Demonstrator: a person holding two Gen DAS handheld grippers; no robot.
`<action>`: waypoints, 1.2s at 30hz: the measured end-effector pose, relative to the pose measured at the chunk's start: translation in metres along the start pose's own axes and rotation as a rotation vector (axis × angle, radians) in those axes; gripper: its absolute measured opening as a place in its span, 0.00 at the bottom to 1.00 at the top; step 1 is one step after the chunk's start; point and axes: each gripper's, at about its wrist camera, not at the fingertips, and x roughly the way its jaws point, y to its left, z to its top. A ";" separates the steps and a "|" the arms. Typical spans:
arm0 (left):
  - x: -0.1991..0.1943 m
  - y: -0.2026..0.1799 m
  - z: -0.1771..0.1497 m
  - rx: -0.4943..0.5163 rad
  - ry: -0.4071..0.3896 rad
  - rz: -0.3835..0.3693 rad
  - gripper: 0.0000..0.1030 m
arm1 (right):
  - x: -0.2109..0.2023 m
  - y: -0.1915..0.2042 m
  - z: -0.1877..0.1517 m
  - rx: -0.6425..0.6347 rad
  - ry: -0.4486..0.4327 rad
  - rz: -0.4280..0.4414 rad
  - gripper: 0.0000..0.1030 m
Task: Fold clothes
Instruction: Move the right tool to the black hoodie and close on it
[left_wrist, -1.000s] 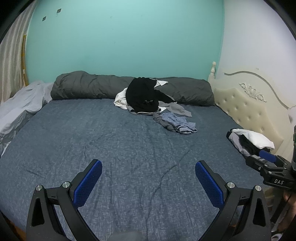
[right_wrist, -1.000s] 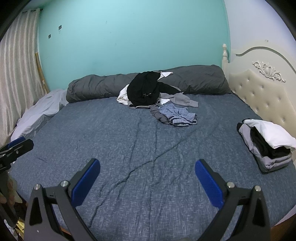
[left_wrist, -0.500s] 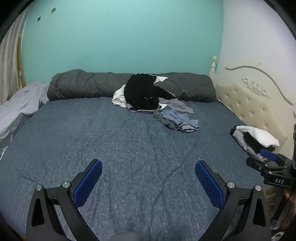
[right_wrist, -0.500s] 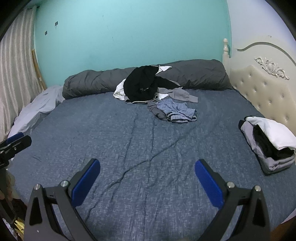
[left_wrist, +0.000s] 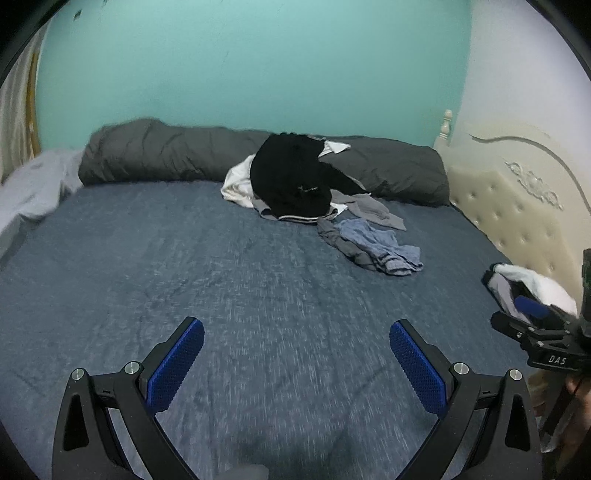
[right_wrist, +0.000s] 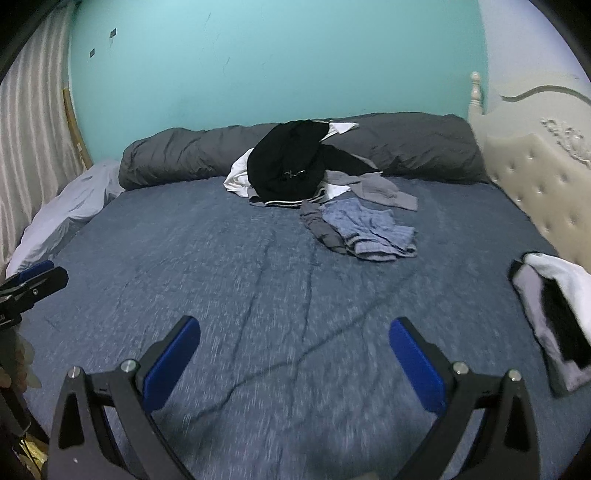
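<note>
Both grippers, left gripper (left_wrist: 296, 354) and right gripper (right_wrist: 294, 350), hover splayed and empty over the bed (right_wrist: 258, 280); only the right view fully shows the folded stack (right_wrist: 554, 317) by the headboard (right_wrist: 535, 192); the unfolded pile (left_wrist: 295, 181), at the bed's far side, now looms nearer than before

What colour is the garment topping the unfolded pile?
Black garment; clearest in the right wrist view.

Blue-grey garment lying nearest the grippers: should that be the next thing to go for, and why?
Probably yes: reach forward to the blue-grey garment. Both the left gripper and right gripper are open and empty, the folded stack sits apart by the headboard, and this crumpled piece lies in front of the unfolded pile.
</note>
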 end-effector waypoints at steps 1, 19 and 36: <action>0.013 0.006 0.004 -0.009 0.008 -0.003 0.99 | 0.014 0.000 0.005 -0.004 0.001 0.006 1.00; 0.181 0.082 0.093 -0.035 0.124 0.052 1.00 | 0.223 -0.017 0.125 0.025 0.067 0.032 1.00; 0.282 0.141 0.127 -0.088 0.177 0.087 1.00 | 0.415 -0.036 0.219 0.072 0.143 -0.004 1.00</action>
